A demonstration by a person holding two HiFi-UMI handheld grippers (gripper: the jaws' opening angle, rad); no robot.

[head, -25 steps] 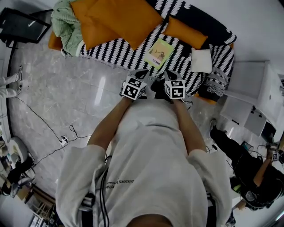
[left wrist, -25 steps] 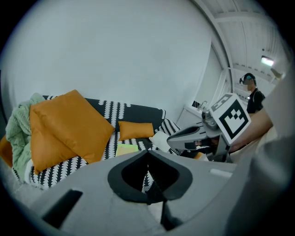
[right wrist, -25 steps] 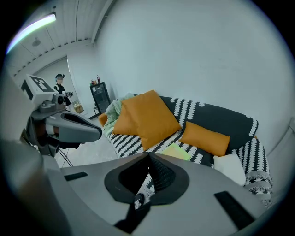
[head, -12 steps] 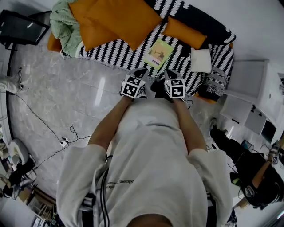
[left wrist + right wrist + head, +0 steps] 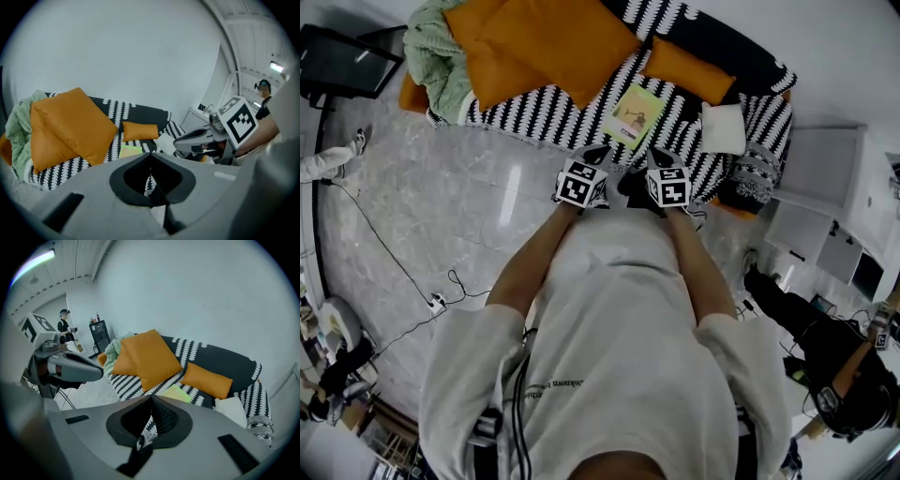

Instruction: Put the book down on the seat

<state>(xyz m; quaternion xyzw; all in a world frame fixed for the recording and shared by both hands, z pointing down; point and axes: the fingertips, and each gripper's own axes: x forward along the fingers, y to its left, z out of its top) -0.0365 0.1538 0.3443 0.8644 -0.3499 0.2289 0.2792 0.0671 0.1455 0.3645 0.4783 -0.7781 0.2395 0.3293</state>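
A thin yellow-green book (image 5: 635,112) lies flat on the black-and-white patterned sofa seat (image 5: 553,108), also seen as the book (image 5: 131,151) and the book (image 5: 178,393). Both grippers hang side by side in front of the person's chest, short of the sofa's front edge. My left gripper (image 5: 601,153) is shut with nothing in it; its jaws (image 5: 150,157) meet at the tips. My right gripper (image 5: 658,156) is shut and empty too, jaws meeting (image 5: 151,399). Neither touches the book.
Large orange cushions (image 5: 544,37) and a green blanket (image 5: 436,56) fill the sofa's left end. A small orange cushion (image 5: 689,70) and a white pillow (image 5: 724,128) lie right of the book. A white cabinet (image 5: 839,202) stands at right; cables (image 5: 394,262) cross the floor.
The grippers and the book stay where they were. Only a person's feet at the left edge of the head view have shifted.
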